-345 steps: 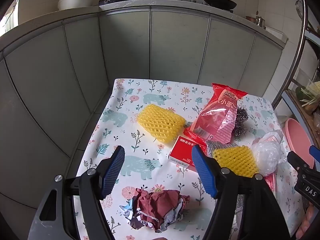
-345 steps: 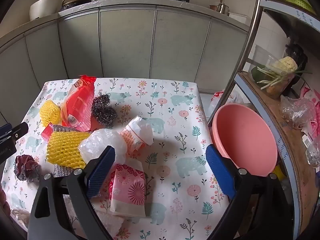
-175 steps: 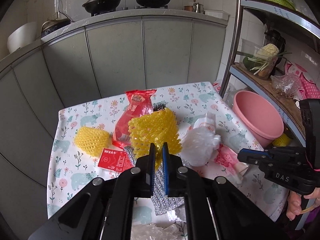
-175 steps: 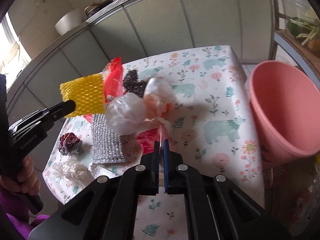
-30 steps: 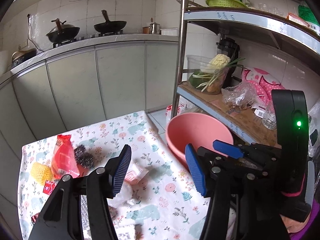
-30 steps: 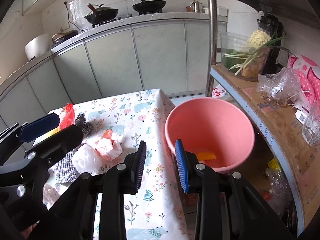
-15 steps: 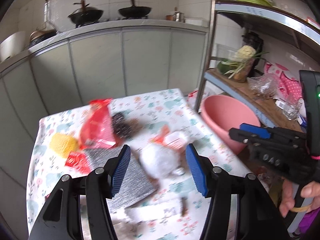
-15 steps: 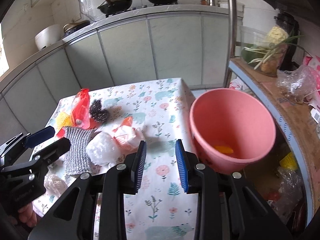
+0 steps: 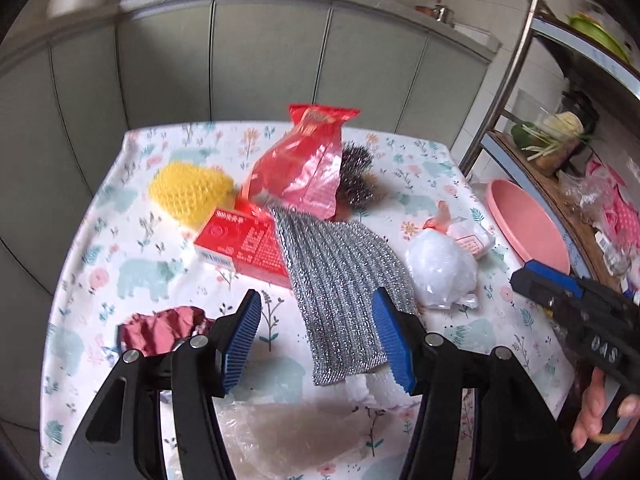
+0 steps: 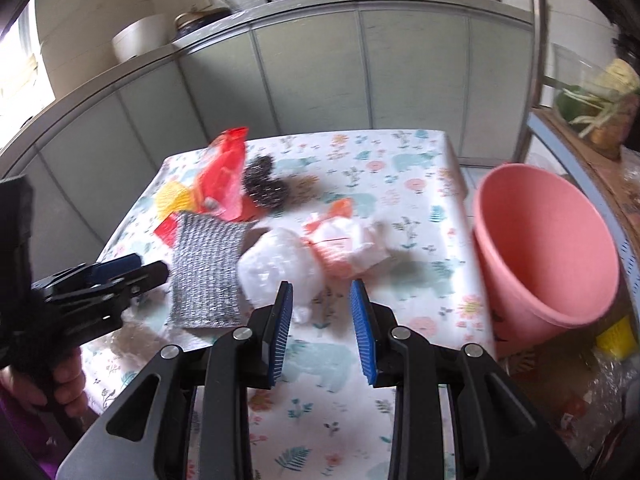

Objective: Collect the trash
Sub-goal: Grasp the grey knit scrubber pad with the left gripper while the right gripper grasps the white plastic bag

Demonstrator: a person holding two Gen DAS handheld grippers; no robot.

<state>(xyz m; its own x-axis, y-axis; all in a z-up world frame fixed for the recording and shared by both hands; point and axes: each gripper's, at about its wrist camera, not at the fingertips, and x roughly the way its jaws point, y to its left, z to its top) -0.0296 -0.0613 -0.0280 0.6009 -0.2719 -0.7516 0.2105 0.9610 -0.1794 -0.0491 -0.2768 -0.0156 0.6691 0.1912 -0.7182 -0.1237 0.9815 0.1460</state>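
Note:
My left gripper (image 9: 316, 332) is open and empty above the silver mesh cloth (image 9: 340, 280) on the floral table (image 9: 140, 272). Beyond it lie a red box (image 9: 244, 244), a yellow foam net (image 9: 188, 190), a red snack bag (image 9: 300, 168), a steel scourer (image 9: 358, 178) and a white plastic ball (image 9: 440, 268). A crumpled dark red paper (image 9: 160, 330) lies left of the fingers. My right gripper (image 10: 322, 330) is open and empty just before the white plastic ball (image 10: 280, 268) and a white-and-orange bag (image 10: 340, 240). The pink bin (image 10: 544, 256) stands right of the table.
Clear crumpled plastic (image 9: 300, 436) lies at the table's near edge. A metal shelf rack (image 9: 520, 52) with vegetables (image 10: 596, 104) stands at the right. Grey cabinets (image 9: 260, 64) run behind the table. A yellow piece (image 10: 616, 338) lies below the bin.
Both grippers have swung left and down toward the table's trash. The right gripper's fingers have spread a little wider. The bin has shifted to the right edge of both views.

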